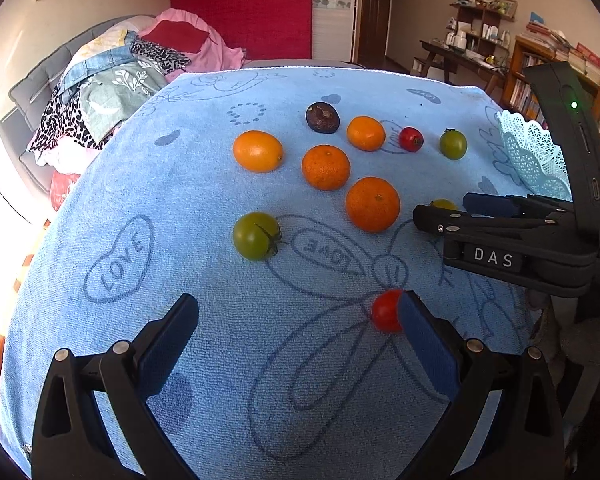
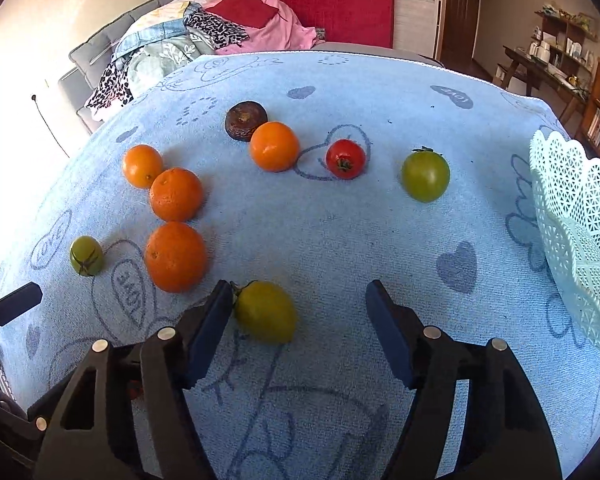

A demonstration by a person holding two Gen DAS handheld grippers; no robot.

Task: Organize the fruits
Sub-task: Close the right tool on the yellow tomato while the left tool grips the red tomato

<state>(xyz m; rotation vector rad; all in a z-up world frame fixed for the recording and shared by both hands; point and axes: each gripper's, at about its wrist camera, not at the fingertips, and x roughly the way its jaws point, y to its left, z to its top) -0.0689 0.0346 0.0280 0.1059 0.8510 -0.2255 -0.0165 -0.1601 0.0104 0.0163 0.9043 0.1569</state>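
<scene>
The right gripper (image 2: 300, 300) is hovering with jaws apart around a yellow tomato (image 2: 265, 312) near the bench's (image 2: 340, 220) near edge, its left pad touching the fruit. The left gripper (image 1: 296, 320), also apart, is idling beside a red tomato (image 1: 385, 311). Next, I judge, closing and carrying to the basket (image 2: 580, 216) at the right edge.

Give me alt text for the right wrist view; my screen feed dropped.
The open right gripper hovers low over a blue towel, its left finger beside a yellow-green tomato lying between the fingers. Farther off lie four oranges, two green tomatoes, a red tomato and a dark fruit; a white lattice basket stands at right.
</scene>
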